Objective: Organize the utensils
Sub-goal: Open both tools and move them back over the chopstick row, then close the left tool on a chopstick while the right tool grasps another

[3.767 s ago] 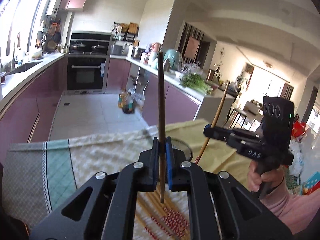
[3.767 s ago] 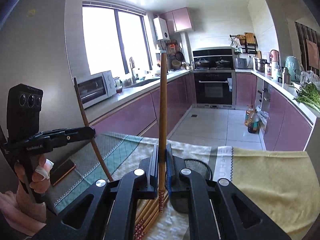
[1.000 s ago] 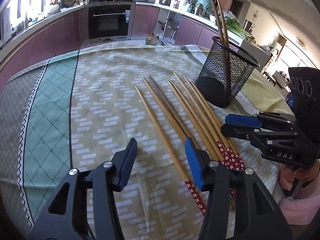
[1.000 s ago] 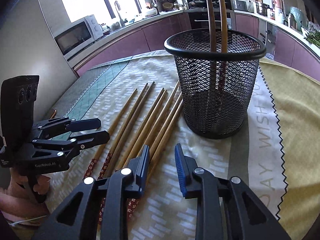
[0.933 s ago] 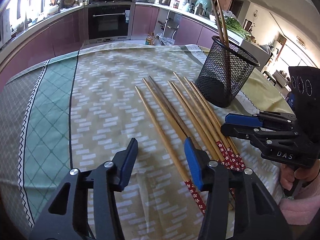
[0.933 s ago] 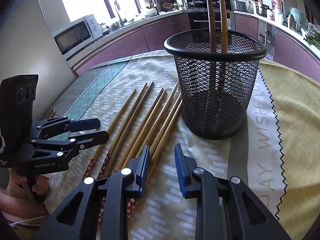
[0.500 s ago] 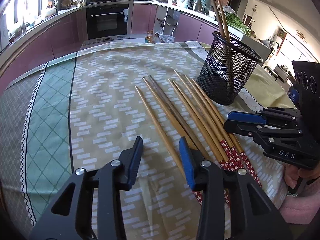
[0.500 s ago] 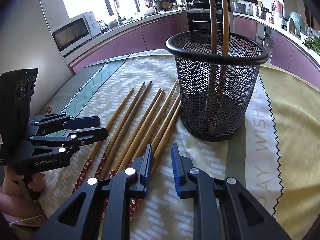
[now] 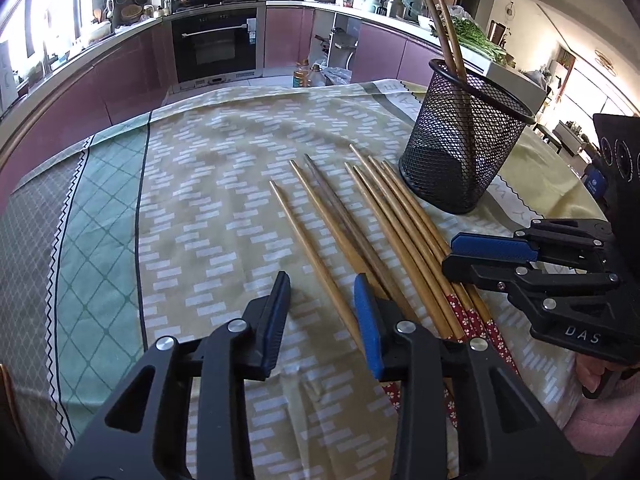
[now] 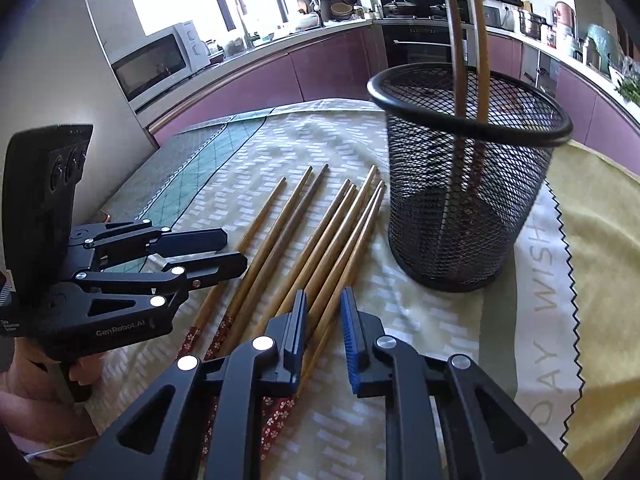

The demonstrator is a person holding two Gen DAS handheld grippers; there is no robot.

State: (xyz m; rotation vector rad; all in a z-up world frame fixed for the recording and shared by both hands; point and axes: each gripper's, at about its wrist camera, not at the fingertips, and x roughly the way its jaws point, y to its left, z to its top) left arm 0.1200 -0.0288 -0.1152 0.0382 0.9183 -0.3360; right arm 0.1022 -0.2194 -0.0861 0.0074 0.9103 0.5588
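A: Lettering? "DAS" on the right gripper, "GenRobot.AI" on the left gripper, "DAY WISH" along the tablecloth

B: Chopsticks?

A: Slim wood with red flowered ends, fanned flat beside the round black mesh holder; two stand inside. Left jaws are closing around the outermost stick without touching; right jaws are narrow, gripping nothing

Hidden ends and cropped grips

The chopsticks' patterned ends run under the left gripper; the two in the mesh holder leave the top edge.
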